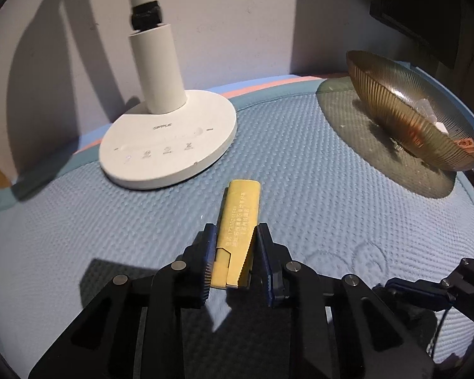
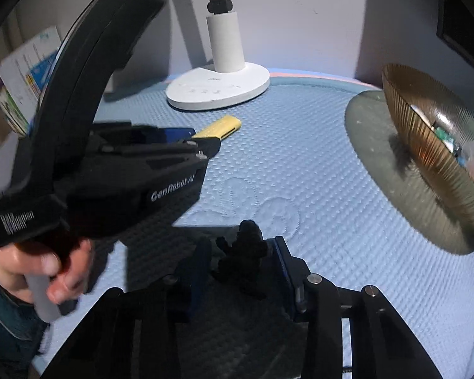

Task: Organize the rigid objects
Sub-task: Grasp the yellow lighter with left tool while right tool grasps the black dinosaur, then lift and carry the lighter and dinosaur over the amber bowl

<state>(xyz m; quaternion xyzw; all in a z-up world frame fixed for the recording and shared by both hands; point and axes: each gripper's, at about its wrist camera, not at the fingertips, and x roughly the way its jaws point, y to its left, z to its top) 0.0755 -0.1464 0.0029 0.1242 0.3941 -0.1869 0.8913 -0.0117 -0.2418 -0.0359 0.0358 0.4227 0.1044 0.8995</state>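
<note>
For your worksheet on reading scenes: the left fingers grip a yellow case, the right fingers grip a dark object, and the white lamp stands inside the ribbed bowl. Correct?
Not quite. The left wrist view shows the white lamp standing on the blue mat, apart from the ribbed bowl. The rest holds.

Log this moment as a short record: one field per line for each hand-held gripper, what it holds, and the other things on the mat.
left hand-held gripper: closed on the yellow case, gripping its near end
yellow case: long, flat, printed text on top, far end pointing toward the lamp base
right hand-held gripper: closed on a small black object, shape unclear
amber ribbed bowl: on the right of the blue mat, small items inside, not identifiable
lamp base: white, round, at the back of the mat
</note>
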